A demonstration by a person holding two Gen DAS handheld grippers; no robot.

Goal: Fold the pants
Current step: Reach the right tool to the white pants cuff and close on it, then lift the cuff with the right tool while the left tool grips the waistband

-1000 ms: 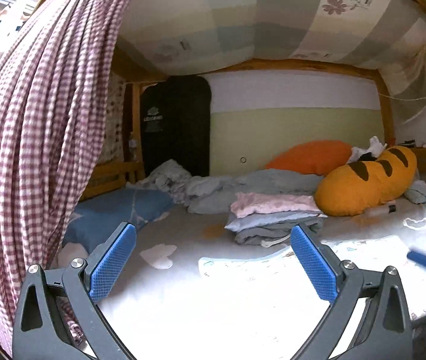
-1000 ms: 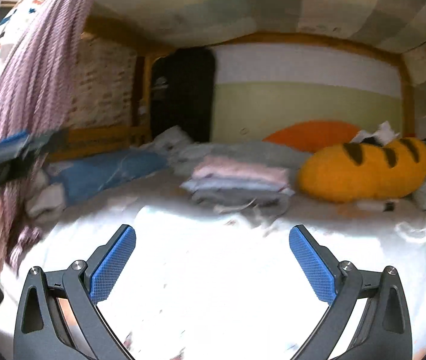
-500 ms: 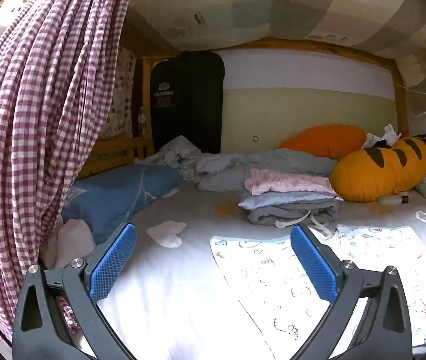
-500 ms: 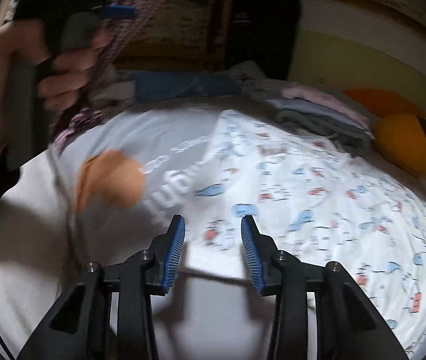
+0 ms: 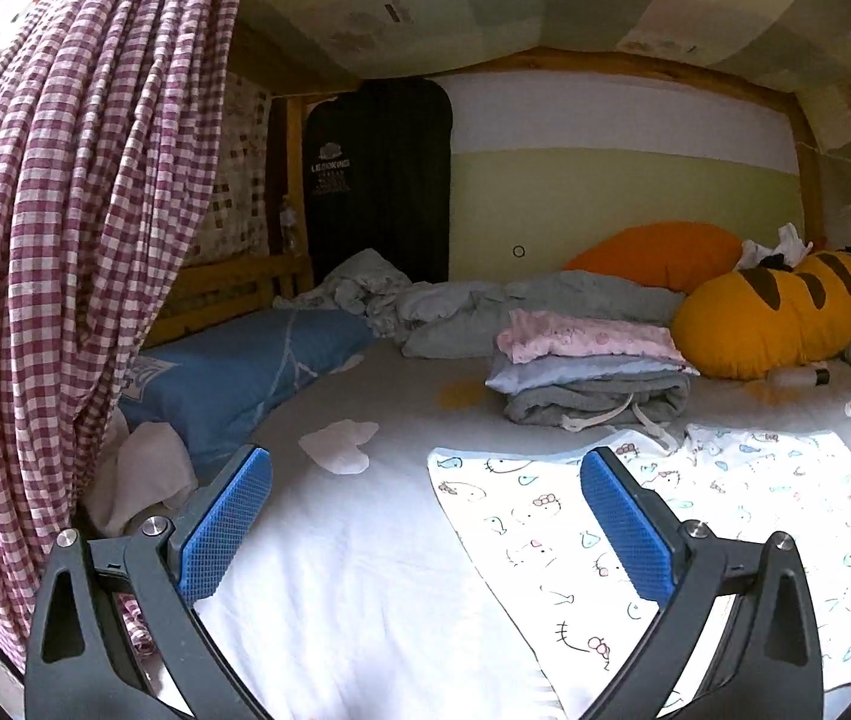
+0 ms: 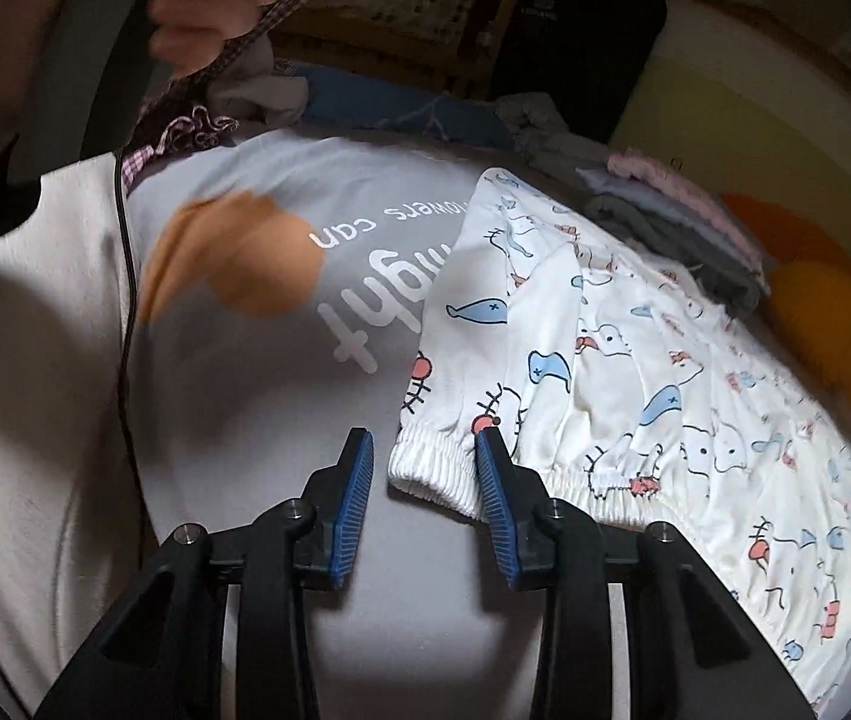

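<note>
Readable text, as you will find it: on the grey bed sheet (image 6: 281, 414), white lettering seen upside down from the right wrist view, large letters "ight" with the start hidden under the printed pants (image 6: 635, 372), and above it a smaller line reading "owers can", also cut off by the pants. On the black garment bag (image 5: 377, 180) at the back wall, a small white logo with a word beginning "LE"; the rest is too small to read.
</note>
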